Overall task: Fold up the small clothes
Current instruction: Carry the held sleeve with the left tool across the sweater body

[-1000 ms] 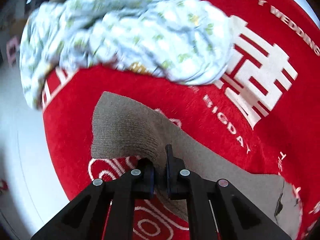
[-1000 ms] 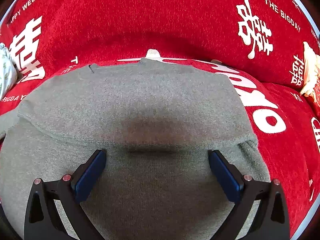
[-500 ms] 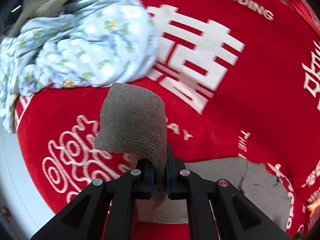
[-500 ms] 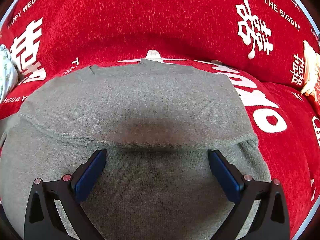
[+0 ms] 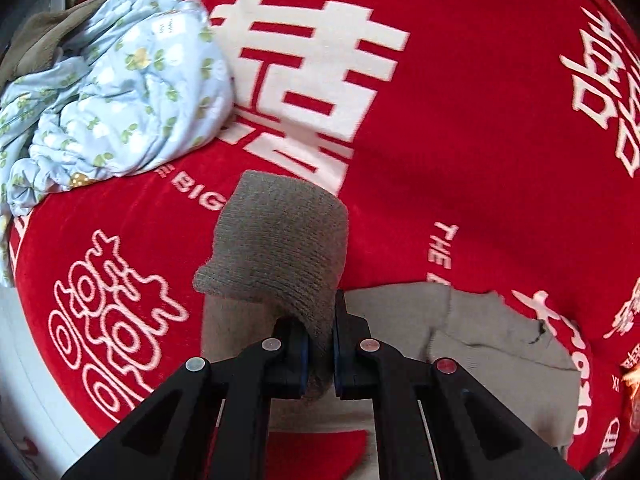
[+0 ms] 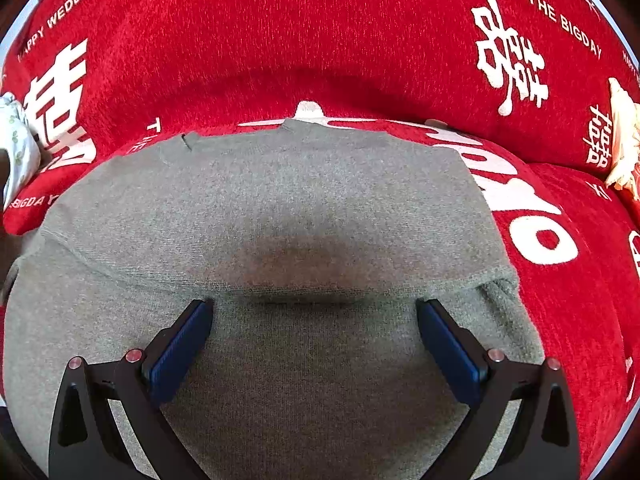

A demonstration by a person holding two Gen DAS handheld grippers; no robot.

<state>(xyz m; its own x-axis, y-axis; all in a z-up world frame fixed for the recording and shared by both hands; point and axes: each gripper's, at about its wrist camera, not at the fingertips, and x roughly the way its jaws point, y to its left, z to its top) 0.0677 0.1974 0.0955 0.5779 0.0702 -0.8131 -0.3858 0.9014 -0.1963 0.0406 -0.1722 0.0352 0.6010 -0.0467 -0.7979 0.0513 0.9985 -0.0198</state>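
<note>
Left fingers (image 5: 318,344): pressed together on a fold of the grey-brown knitted sleeve (image 5: 280,240); the cloth runs down between the two pads and out below them.
Sleeve, attitude: the free cuff end stands up and curls away from the fingers toward 12 o'clock in the left wrist view, lifted clear of the red cover.
Sleeve, long axis: roughly 6 to 12 o'clock, from the pinch to the cuff.
Body of garment from left fingers: the grey-brown knitted sweater (image 5: 480,340) lies flat from 3 to 5 o'clock, just beside the pinch and joined to the sleeve.
Right fingers (image 6: 314,344): spread wide, nothing between the pads; both tips look to rest on the sweater panel (image 6: 280,208), though contact is not certain.
Sweater from right fingers: fills the view from 6 up to 12 o'clock; a folded edge crosses from 9 to 3 o'clock just past the tips.
Support: red plush sofa cover with white lettering (image 6: 320,40); no desk in sight.
Bystander: crumpled pale-blue floral cloth (image 5: 116,100) at 10 o'clock of the left fingers, well apart from the sleeve.
Judgement: the coming move turns on carrying the sleeve toward 3 o'clock, across onto the body; the left hand is the nearer and already has it.
Risk: sleeve may twist as it is laid over.
</note>
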